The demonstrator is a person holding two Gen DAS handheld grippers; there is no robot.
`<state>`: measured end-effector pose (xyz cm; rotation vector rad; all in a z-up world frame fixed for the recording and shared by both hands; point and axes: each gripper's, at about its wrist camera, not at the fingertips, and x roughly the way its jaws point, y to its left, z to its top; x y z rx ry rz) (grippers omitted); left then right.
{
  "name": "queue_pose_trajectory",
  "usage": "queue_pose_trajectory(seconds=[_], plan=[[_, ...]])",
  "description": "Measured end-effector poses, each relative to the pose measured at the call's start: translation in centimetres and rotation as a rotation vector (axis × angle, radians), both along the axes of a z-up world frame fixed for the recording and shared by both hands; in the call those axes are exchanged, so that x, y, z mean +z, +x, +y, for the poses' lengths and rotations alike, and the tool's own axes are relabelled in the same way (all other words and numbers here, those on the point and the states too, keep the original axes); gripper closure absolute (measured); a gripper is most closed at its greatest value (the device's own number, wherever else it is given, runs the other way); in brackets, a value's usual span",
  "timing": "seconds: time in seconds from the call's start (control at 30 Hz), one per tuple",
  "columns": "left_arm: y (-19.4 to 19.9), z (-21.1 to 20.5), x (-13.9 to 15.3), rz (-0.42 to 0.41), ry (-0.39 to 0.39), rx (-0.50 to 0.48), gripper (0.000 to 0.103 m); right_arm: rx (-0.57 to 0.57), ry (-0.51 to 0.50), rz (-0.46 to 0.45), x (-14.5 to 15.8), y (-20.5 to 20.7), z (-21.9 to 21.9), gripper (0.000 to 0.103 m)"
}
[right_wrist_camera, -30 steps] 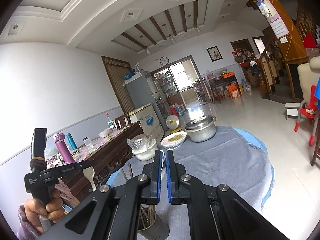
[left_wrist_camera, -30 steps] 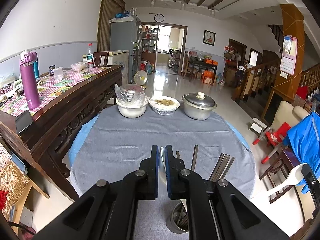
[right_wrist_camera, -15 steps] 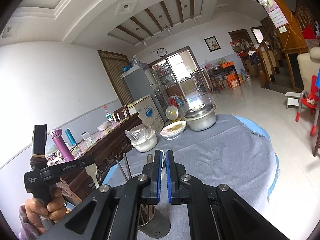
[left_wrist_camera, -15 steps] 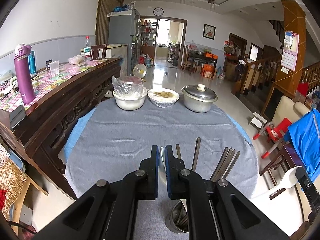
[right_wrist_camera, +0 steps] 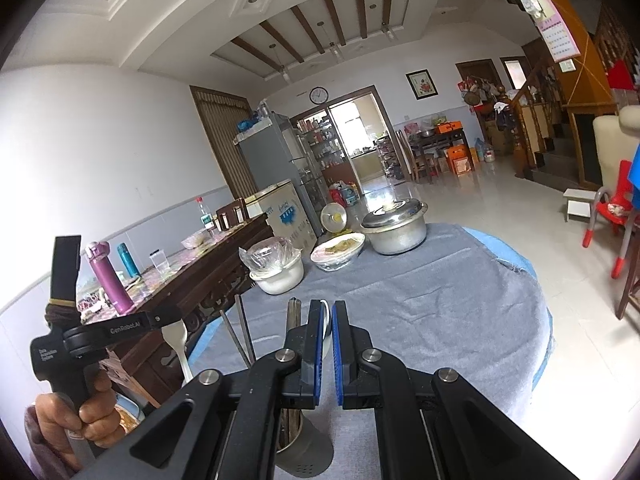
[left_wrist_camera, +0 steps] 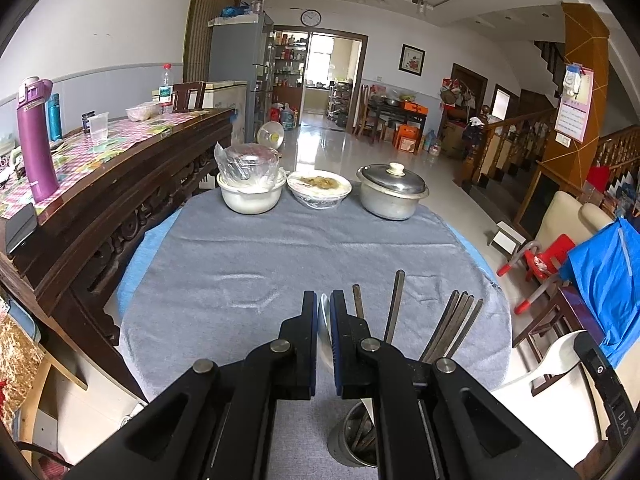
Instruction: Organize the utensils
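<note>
Spoons (left_wrist_camera: pixel 323 320), 1 clamped in each tool (left_wrist_camera: pixel 325 312), above the holder (left_wrist_camera: pixel 352 436) of chopsticks (left_wrist_camera: pixel 452 324).

Utensil holder (left_wrist_camera: pixel 352 436) base and spoon (left_wrist_camera: pixel 325 322) handle — behind the tongs

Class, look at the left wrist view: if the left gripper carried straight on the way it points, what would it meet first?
Probably the bare grey tablecloth. The left gripper, holding a white spoon, tilts down toward it; the dishes sit farther back, though depth is unclear.
</note>
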<state>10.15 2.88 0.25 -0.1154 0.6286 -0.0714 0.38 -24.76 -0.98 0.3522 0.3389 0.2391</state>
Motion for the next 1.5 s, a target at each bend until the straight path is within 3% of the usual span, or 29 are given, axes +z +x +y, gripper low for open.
queue_pose_trajectory(seconds=[0.27,1.5], plan=[[0.3,-0.2,-0.6,-0.012,0.019,0.024,0.097,-0.005,-0.072,-0.010,-0.2,-0.1,1.4,0.098],[0.7,-2.7,-2.2,-0.065,0.141,0.051,0.097,0.015,-0.170,-0.038,-1.0,-0.2,3.6,0.098]])
